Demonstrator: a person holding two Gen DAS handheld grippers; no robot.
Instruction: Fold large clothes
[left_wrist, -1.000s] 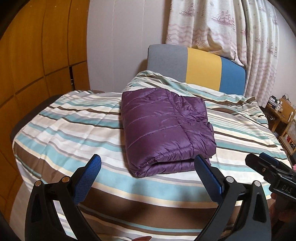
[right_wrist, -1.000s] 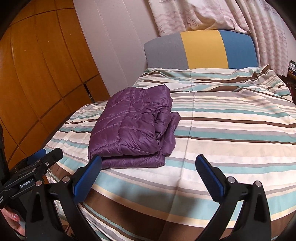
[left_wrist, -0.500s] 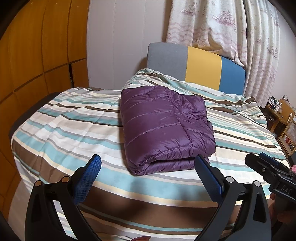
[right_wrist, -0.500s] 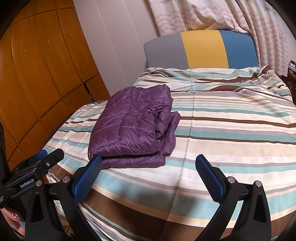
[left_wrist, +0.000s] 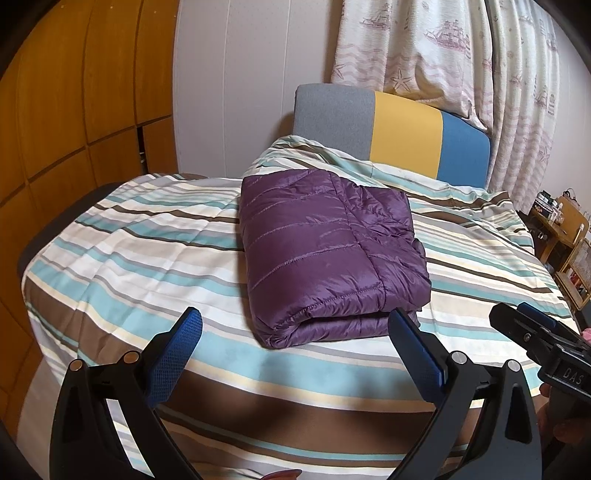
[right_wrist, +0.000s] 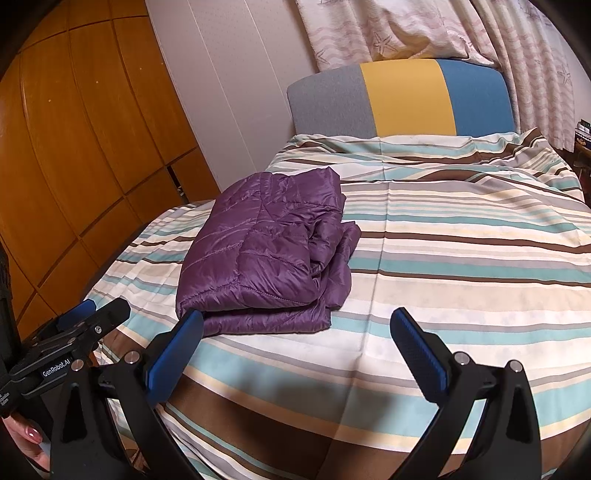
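Note:
A purple quilted puffer jacket (left_wrist: 328, 254) lies folded into a thick rectangle on the striped bedspread (left_wrist: 147, 258). In the right wrist view the same jacket (right_wrist: 269, 254) sits left of centre, its loose edges facing right. My left gripper (left_wrist: 295, 343) is open, held just short of the jacket's near fold, with nothing between its blue pads. My right gripper (right_wrist: 295, 343) is open too, above the bedspread (right_wrist: 461, 258) to the right of the jacket's near corner. Each gripper shows at the edge of the other's view.
A grey, yellow and blue headboard (left_wrist: 391, 133) stands at the far end under patterned curtains (left_wrist: 443, 55). Wooden wardrobe panels (left_wrist: 74, 110) run along the left. Small wooden shelves (left_wrist: 557, 229) with clutter sit at the right. A hand (right_wrist: 26, 439) holds the left gripper.
Both grippers have drawn slightly back and up from the bed; the jacket sits a touch farther off in the left wrist view. The jacket itself has not moved.

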